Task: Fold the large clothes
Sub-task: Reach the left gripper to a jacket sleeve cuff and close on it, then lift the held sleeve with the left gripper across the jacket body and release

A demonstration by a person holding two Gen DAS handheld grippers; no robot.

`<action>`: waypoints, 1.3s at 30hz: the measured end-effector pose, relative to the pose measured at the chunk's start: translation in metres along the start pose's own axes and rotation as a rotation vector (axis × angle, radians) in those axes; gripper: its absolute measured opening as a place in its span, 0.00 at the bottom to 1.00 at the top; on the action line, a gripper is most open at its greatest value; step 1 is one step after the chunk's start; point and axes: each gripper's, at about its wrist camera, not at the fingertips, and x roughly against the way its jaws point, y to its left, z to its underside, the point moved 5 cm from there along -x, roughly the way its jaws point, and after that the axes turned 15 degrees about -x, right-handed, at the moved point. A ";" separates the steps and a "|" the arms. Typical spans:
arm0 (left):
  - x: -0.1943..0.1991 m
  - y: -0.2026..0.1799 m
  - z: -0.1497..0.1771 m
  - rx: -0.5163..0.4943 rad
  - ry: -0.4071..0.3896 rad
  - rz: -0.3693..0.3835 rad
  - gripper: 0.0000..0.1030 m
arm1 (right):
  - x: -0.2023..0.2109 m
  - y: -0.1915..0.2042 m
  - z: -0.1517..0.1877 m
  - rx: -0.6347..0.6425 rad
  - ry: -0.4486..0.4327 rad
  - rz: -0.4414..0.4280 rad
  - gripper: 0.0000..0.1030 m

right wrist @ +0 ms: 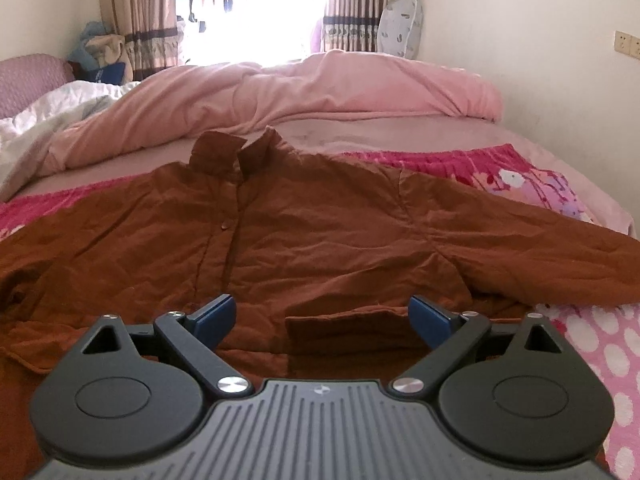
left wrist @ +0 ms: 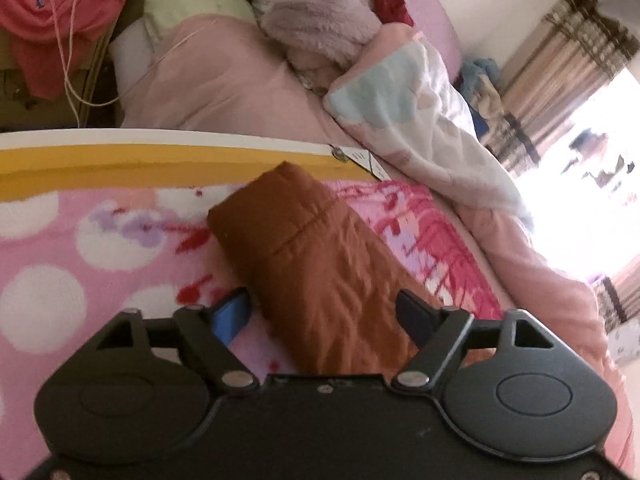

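A brown padded jacket [right wrist: 304,236] lies spread front-up on the bed, collar [right wrist: 236,152] toward the window, both sleeves stretched out sideways. My right gripper [right wrist: 322,314] is open, low over the jacket's lower front above a chest pocket [right wrist: 344,340]. In the left wrist view one brown sleeve [left wrist: 320,264] runs away from me toward its cuff [left wrist: 256,208]. My left gripper [left wrist: 324,312] is open with its jaws either side of this sleeve, not closed on it.
The jacket rests on a pink dotted and floral blanket [left wrist: 80,248]. A yellow and white bed board [left wrist: 120,160] lies beyond the cuff. A pink quilt [right wrist: 304,88], a white quilt [left wrist: 432,120] and piled clothes [left wrist: 316,20] surround it. Curtains and a bright window [right wrist: 252,8] are behind.
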 end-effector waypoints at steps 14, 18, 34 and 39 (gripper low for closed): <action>0.019 -0.053 -0.025 -0.027 -0.046 0.123 0.08 | -0.026 -0.019 0.004 -0.039 0.054 0.036 1.00; 0.062 -0.143 -0.026 -0.119 -0.090 0.327 0.08 | -0.019 -0.026 0.003 -0.055 0.050 0.018 1.00; 0.131 -0.423 0.183 -0.554 0.217 0.872 0.84 | 0.008 -0.068 -0.015 -0.158 0.026 -0.093 1.00; 0.106 -0.344 0.137 -0.502 0.136 0.683 0.84 | -0.024 -0.057 -0.021 -0.244 0.135 -0.290 0.93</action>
